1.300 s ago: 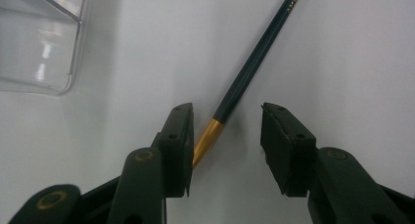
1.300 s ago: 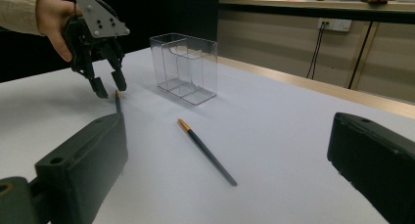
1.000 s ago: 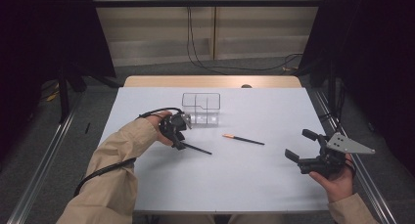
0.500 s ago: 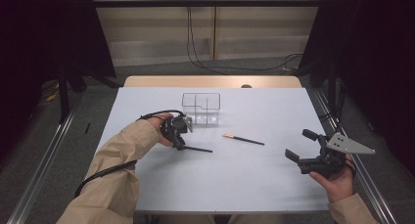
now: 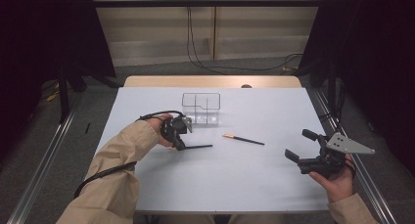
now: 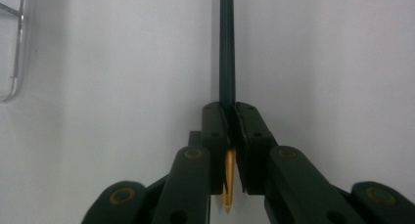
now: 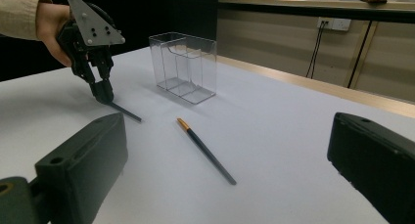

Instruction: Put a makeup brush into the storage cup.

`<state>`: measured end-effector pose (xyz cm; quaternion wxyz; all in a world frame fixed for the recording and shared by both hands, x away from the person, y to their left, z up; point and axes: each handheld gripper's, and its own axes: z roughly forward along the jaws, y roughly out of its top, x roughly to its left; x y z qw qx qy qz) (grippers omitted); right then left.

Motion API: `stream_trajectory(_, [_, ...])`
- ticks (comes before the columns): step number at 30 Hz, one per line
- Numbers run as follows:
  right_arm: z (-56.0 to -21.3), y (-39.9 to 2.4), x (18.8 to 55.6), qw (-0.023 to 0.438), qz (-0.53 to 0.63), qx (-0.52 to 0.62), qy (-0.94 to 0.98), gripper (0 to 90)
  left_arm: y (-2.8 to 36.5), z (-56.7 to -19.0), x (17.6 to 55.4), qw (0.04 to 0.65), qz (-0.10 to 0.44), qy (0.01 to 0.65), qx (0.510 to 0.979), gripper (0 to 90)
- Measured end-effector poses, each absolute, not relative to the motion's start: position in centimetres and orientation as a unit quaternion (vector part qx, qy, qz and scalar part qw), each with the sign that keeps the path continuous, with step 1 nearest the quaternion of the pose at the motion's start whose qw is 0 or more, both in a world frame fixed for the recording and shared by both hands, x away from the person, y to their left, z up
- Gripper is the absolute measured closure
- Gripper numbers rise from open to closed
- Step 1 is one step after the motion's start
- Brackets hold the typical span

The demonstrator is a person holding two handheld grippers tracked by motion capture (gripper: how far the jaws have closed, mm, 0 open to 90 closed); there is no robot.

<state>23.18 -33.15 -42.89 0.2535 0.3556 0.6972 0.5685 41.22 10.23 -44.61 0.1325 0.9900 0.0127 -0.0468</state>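
A dark pencil (image 5: 198, 146) with a gold end lies on the white table (image 5: 254, 185) left of centre. My left gripper (image 5: 179, 145) is shut on its gold end, its jaws having just been closing around it. In the left gripper view the pads (image 6: 215, 121) pinch the pencil (image 6: 226, 48), whose shaft runs on ahead. A second dark pencil (image 5: 243, 139) with an orange end lies loose near the middle. My right gripper (image 5: 299, 145) hovers open at the right edge with nothing between its jaws. The right gripper view shows the left gripper (image 7: 103, 94) pressing down on the first pencil (image 7: 126, 112).
A clear plastic box (image 5: 201, 108) with compartments stands behind the left gripper, empty as far as I can tell. In the right gripper view the box (image 7: 183, 67) stands beyond the loose pencil (image 7: 208, 153). Cables and rails lie on the floor around the table.
The left gripper's jaws have closed onto the dark pencil, whose free end has swung slightly toward the back. Both hands have kept their places.
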Motion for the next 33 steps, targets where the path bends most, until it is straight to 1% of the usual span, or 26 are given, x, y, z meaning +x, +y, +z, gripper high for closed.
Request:
stream_trajectory(13, [-43.0, -33.0, 23.3, 0.248, 0.568, 0.355, 0.7, 1.0, 10.5, -43.2, 41.0, 0.156, -0.054, 0.039, 0.985, 83.7])
stream_trajectory(33, [-43.0, -32.5, 24.0, 0.236, 0.559, 0.362, 0.708, 0.6, 9.3, -41.5, 39.9, 0.17, -0.06, 0.022, 0.983, 83.7])
